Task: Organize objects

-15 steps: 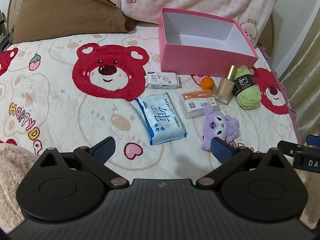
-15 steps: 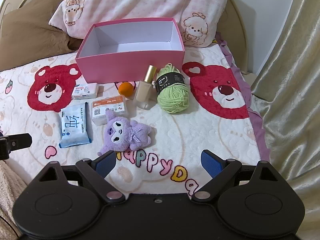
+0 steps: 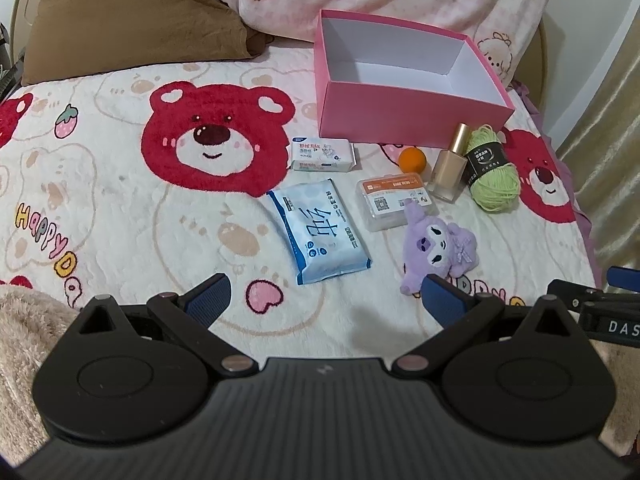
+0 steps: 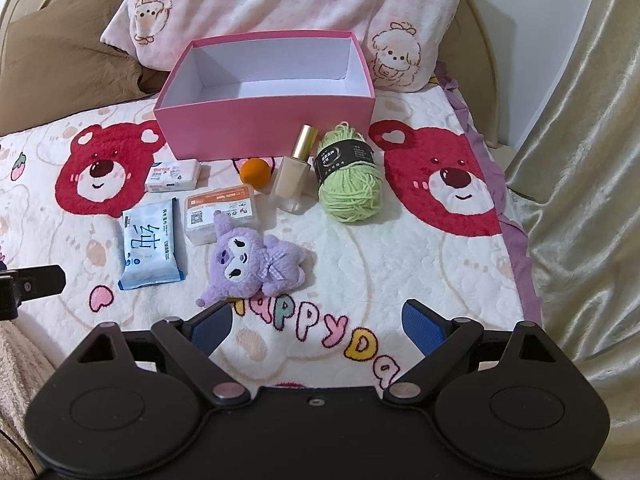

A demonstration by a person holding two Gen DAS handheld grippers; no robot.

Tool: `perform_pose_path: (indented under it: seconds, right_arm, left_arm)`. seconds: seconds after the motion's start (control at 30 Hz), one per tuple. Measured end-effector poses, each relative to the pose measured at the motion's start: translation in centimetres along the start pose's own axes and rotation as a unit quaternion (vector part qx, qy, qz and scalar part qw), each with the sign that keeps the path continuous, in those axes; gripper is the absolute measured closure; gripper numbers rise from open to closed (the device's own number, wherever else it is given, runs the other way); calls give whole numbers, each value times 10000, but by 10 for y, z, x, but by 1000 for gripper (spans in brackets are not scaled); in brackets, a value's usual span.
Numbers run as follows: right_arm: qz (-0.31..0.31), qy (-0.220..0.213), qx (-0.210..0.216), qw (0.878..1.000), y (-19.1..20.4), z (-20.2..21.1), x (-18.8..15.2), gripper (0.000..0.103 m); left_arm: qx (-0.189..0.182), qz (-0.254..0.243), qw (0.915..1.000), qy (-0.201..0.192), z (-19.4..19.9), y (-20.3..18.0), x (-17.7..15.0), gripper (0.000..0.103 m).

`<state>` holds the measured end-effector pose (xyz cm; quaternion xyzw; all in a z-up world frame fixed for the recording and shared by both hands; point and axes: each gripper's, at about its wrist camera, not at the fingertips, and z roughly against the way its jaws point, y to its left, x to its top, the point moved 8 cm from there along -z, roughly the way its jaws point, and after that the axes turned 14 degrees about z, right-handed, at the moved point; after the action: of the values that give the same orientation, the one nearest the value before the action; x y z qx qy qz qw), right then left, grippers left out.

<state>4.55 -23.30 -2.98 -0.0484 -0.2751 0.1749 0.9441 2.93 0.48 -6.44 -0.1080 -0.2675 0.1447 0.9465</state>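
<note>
both grippers, left gripper (image 3: 324,294) and right gripper (image 4: 318,318), gaped empty as before; only the left view showed the strawberry print (image 3: 66,121) beside the pink box (image 3: 400,118).

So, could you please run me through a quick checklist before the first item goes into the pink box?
1. Pink box open and nothing inside: ok.
2. Left tool open, nothing between its fingers: ok.
3. Right tool open, holding nothing: ok.
4. Purple plush lies nearest the right tool, top uncovered: ok.
5. Gold-capped bottle upright beside the green yarn, could tip: not ok.
6. Orange ball resting steady: cannot tell.
</note>
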Motion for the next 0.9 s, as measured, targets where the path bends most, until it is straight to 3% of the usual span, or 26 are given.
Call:
perform_pose_path:
  seconds: [0.9]
  right_arm:
    - [9,-11,62,10000,1,2,-1,9]
  left_arm:
    - [71,-39,9998,158,-2,3,-3,0]
